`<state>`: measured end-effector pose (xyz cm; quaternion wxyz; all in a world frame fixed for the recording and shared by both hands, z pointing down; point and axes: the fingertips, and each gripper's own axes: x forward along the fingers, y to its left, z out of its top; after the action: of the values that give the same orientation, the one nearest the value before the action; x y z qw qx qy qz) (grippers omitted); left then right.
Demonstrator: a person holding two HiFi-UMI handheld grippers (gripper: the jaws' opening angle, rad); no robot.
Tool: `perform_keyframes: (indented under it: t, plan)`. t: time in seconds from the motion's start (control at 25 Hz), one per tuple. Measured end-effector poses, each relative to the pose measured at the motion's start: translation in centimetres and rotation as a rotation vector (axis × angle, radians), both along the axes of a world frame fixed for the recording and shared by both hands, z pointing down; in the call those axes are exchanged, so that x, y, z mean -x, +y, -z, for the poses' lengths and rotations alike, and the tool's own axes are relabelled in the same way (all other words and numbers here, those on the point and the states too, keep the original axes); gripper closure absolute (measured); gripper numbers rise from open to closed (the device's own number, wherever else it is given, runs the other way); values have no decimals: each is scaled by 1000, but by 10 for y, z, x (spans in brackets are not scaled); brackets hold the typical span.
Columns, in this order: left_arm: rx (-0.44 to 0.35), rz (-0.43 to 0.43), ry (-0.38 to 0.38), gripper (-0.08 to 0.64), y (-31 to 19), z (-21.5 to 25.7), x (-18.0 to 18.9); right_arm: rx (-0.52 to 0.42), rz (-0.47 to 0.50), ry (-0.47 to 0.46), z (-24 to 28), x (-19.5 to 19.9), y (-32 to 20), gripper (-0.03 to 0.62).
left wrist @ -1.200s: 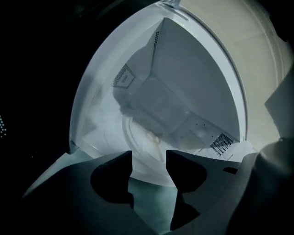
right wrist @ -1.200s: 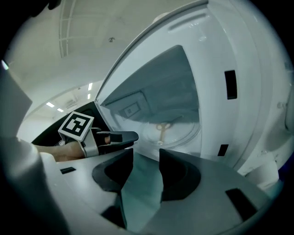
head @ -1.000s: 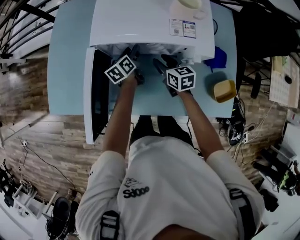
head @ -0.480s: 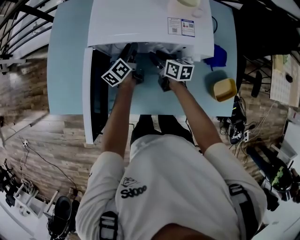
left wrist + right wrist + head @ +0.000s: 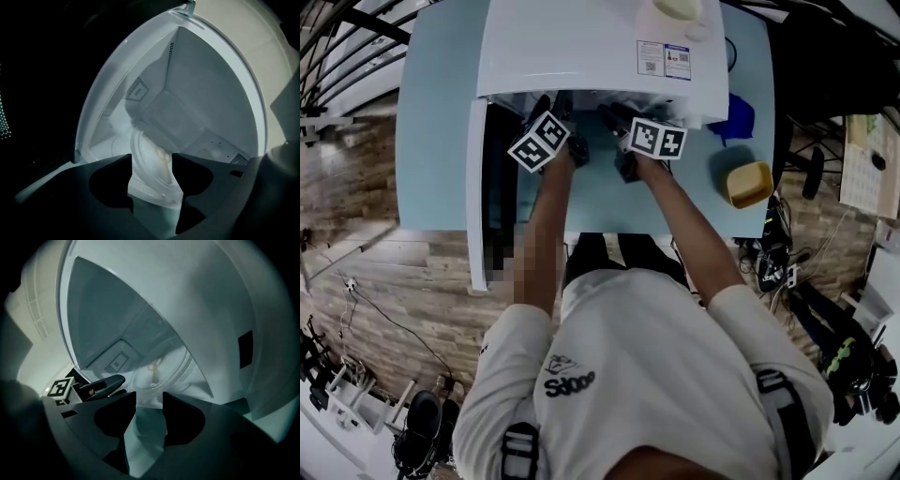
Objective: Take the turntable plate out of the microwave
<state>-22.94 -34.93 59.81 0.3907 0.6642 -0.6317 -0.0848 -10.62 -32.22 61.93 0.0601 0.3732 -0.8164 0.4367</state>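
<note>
The white microwave (image 5: 581, 47) stands on a light-blue table with its door (image 5: 476, 187) swung open to the left. Inside lies the clear glass turntable plate (image 5: 152, 161), also in the right gripper view as the plate (image 5: 161, 371) on the cavity floor. My left gripper (image 5: 151, 159) points into the cavity; its jaws are opening and their pads do not press on the plate's near rim, which shows in the gap. My right gripper (image 5: 149, 397) stands open at the cavity's mouth, short of the plate, nothing between its fingers. From above, left gripper (image 5: 551, 117) and right gripper (image 5: 619, 122) reach under the microwave's top.
A yellow box (image 5: 748, 181) and a blue object (image 5: 733, 117) sit on the table (image 5: 431, 141) right of the microwave. A pale cup (image 5: 675, 9) rests on the microwave's top. The open door bounds the left side. The left gripper (image 5: 101, 384) shows beside the right one.
My right gripper has rolled and moved forward toward the microwave's opening. The left gripper has hardly shifted.
</note>
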Motion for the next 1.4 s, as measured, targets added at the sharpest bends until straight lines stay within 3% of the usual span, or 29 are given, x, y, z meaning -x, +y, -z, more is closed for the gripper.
perform_keyframes:
  t: [0.12, 0.28, 0.52, 0.64, 0.92, 1.2, 1.4]
  plan:
    - [38, 2, -2, 285, -1, -8, 1, -5, 2, -4, 1, 1, -2, 434]
    - [37, 14, 87, 284, -9, -7, -8, -3, 12, -13, 2, 3, -2, 434]
    - [22, 162, 463, 282, -15, -1, -1, 13, 3, -63, 4, 3, -3, 434]
    - [2, 175, 539, 282, -12, -2, 1, 35, -26, -106, 4, 3, -5, 434]
    - [-54, 117, 597, 284, -11, 11, -6, 32, -174, -213, 10, -4, -17, 434]
    - [-82, 130, 600, 295, -9, 17, -3, 67, -259, -229, 8, 0, -17, 436]
    - [-104, 115, 594, 296, -6, 22, -6, 89, -326, -375, 13, 3, -19, 434]
